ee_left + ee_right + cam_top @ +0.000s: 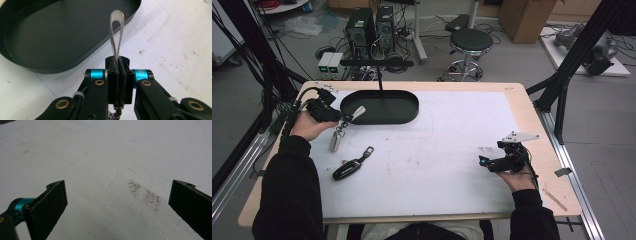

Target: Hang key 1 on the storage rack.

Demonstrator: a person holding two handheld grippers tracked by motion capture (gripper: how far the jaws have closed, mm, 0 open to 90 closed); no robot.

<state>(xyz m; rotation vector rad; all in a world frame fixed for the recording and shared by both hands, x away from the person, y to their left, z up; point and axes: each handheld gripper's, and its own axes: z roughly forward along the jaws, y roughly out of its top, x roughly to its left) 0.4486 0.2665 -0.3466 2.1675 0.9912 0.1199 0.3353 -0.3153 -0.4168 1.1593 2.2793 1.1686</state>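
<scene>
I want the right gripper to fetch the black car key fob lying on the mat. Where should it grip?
Probably across the narrow sides of the car key fob, coming from above: it lies flat and elongated, its strap loop too thin and low for the open right gripper.

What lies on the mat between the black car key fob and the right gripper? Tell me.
Nothing: in the high view, the white mat is bare between the car key fob and the right gripper, apart from faint scuff marks.

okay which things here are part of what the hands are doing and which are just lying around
In the job:
left gripper, shut on the strap loop of a keychain
black oval tray, just ahead of it

Lying about:
car key fob on the table
right gripper, open, idle
stool
</scene>
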